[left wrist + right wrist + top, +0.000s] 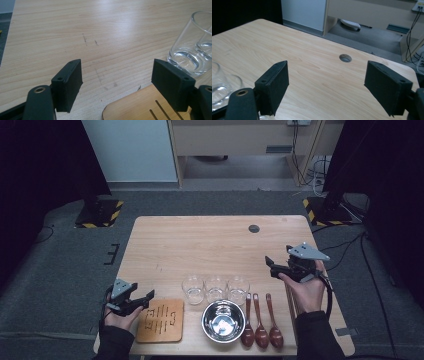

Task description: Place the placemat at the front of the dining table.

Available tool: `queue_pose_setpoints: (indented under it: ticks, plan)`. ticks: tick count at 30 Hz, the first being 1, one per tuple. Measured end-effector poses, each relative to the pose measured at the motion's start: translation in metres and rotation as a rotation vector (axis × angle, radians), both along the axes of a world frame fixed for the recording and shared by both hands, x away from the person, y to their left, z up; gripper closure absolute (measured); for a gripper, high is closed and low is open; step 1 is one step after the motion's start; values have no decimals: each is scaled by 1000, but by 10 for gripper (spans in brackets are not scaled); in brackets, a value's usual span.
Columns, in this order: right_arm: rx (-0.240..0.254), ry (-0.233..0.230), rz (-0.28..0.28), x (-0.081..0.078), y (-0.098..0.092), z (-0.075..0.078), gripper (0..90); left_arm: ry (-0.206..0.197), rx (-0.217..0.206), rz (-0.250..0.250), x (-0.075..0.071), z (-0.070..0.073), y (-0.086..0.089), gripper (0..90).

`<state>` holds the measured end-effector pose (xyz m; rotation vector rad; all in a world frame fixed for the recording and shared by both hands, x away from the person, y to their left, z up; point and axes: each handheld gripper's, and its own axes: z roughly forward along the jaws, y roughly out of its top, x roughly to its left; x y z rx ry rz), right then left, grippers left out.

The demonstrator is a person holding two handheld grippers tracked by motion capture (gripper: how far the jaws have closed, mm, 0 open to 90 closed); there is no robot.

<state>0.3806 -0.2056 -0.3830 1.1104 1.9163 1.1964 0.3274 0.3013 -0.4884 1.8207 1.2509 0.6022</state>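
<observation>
Both hand-held grippers stand with jaws apart and nothing between them: the left gripper (141,301) hovers low at the near left corner of the light wooden table (210,240), just beside the slotted wooden coaster board (161,320), while the right gripper (274,265) is held above the table's right side, pointing left. Three clear glass tumblers (215,287) stand in a row between the grippers, with a shiny steel bowl (223,321) and three dark brown wooden spoons (261,322) in front of them.

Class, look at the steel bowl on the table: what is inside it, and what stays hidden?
Inside the steel bowl only its shiny, reflective bottom shows; it looks empty. The table surface underneath it is covered.
</observation>
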Motion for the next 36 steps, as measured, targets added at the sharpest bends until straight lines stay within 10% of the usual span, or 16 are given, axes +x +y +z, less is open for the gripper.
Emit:
queue_pose_setpoints:
  ticks: [36]
  plan:
    - [41,-57,185,-11,131,36,201,26,7,10,-11,-4,7,236]
